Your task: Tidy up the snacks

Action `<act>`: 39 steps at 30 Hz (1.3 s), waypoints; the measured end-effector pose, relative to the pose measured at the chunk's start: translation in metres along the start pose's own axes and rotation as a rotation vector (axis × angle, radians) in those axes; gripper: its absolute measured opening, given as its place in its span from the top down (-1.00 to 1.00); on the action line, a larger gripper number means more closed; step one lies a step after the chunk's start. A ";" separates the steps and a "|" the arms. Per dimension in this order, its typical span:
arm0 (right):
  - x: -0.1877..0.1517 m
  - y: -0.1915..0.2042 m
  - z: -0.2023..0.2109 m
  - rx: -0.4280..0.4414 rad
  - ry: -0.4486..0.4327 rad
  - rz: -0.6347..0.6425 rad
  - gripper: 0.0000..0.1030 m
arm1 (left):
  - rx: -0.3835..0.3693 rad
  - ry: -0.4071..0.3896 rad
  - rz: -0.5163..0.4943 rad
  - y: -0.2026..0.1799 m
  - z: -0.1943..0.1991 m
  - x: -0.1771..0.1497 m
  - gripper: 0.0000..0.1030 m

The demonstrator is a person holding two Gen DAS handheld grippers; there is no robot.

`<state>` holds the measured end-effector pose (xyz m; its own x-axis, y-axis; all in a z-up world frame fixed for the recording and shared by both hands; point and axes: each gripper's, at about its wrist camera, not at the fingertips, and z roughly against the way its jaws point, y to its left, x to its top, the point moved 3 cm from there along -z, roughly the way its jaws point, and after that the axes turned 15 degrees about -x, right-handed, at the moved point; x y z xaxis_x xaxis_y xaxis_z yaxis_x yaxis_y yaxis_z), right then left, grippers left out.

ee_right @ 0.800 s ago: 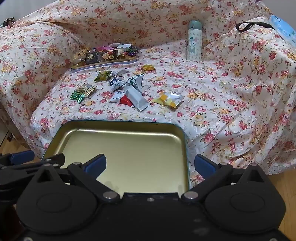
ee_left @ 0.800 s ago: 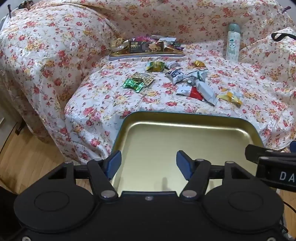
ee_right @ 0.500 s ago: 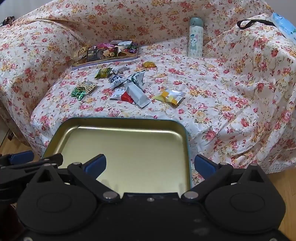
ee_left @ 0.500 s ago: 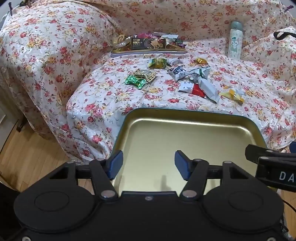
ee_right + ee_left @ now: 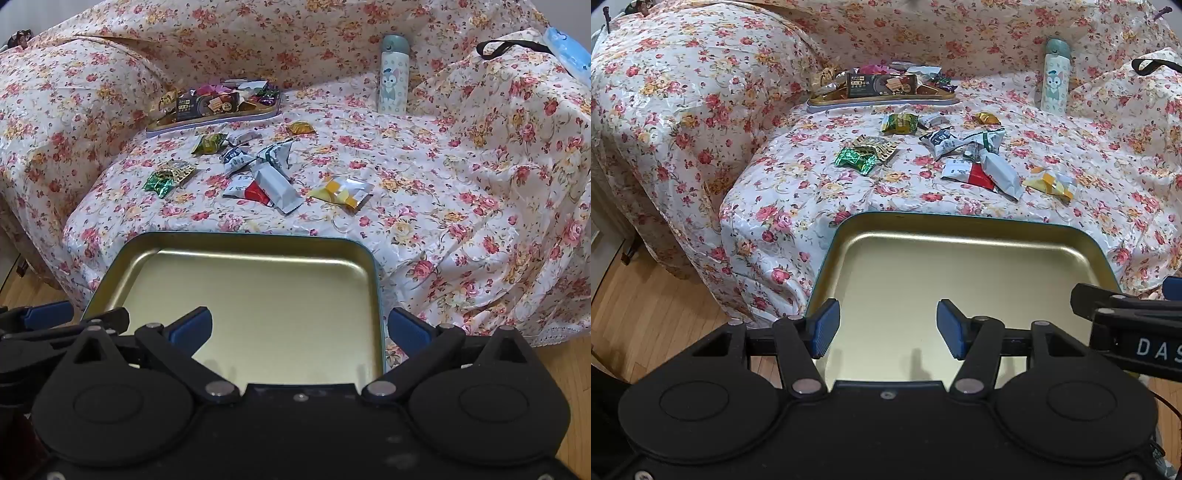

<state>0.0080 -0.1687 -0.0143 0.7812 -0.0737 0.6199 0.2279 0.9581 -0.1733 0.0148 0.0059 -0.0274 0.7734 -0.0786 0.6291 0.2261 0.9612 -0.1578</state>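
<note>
Both the left gripper (image 5: pixel 888 328) and the right gripper (image 5: pixel 299 328) hang with blue ribbed pads spread apart, gripping nothing, above a shallow, round-cornered gold metal tray (image 5: pixel 960 221). Beyond it, crinkly foil snack packets (image 5: pixel 982 170) lie scattered on the floral-covered sofa (image 5: pixel 775 192), before a second, filled tray (image 5: pixel 879 101).

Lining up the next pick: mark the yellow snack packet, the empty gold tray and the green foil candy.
yellow snack packet (image 5: pixel 341 192), right wrist view, wrapper's middle.
empty gold tray (image 5: pixel 258 240), right wrist view, far rim.
green foil candy (image 5: pixel 857 159), left wrist view, wrapper's middle.
</note>
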 end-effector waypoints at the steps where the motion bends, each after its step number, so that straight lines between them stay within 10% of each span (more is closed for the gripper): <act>1: 0.000 0.000 -0.001 0.001 0.001 0.000 -1.00 | -0.002 0.001 0.001 -0.001 -0.001 0.000 -0.21; 39: 0.000 0.001 0.001 0.000 -0.016 0.008 -0.98 | -0.020 -0.015 0.016 -0.004 0.006 0.002 -0.17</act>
<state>0.0075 -0.1679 -0.0136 0.7735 -0.0614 0.6308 0.2214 0.9588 -0.1781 0.0119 0.0032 -0.0208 0.7678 -0.0594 0.6379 0.2260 0.9568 -0.1830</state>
